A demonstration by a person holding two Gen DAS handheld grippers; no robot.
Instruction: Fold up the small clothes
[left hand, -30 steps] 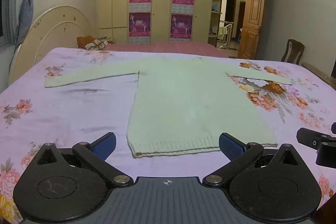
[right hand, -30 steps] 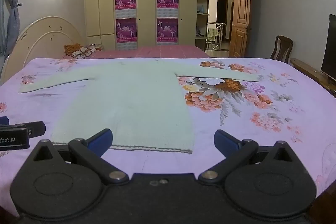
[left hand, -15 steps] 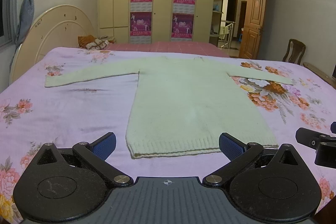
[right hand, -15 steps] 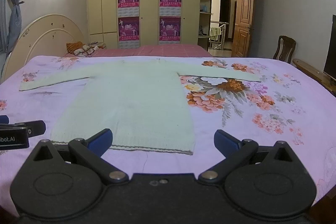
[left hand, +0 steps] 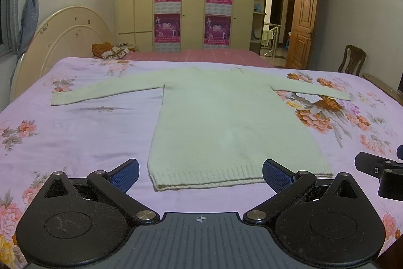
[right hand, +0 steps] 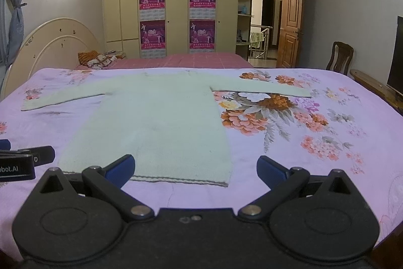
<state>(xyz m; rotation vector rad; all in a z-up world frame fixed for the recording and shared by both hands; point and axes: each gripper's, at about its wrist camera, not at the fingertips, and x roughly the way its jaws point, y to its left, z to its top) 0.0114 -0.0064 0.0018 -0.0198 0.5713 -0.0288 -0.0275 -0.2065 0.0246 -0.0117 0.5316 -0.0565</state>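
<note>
A pale green knit sweater (left hand: 221, 117) lies flat on the bed, sleeves spread left and right, ribbed hem nearest me. It also shows in the right wrist view (right hand: 156, 122). My left gripper (left hand: 200, 174) is open and empty, just short of the hem, its blue pads either side of the hem's middle. My right gripper (right hand: 195, 169) is open and empty, in front of the hem's right corner. Each gripper shows at the edge of the other's view.
The bed has a pink floral sheet (left hand: 75, 132) and a cream headboard (left hand: 68, 42) at the far left. A second bed with a red cover (left hand: 201, 54) and cushions, a wardrobe, a door and a wooden chair (left hand: 351, 62) stand behind.
Both grippers have risen and tilted slightly; the sweater sits a little lower in each view. The sweater itself has not moved.
</note>
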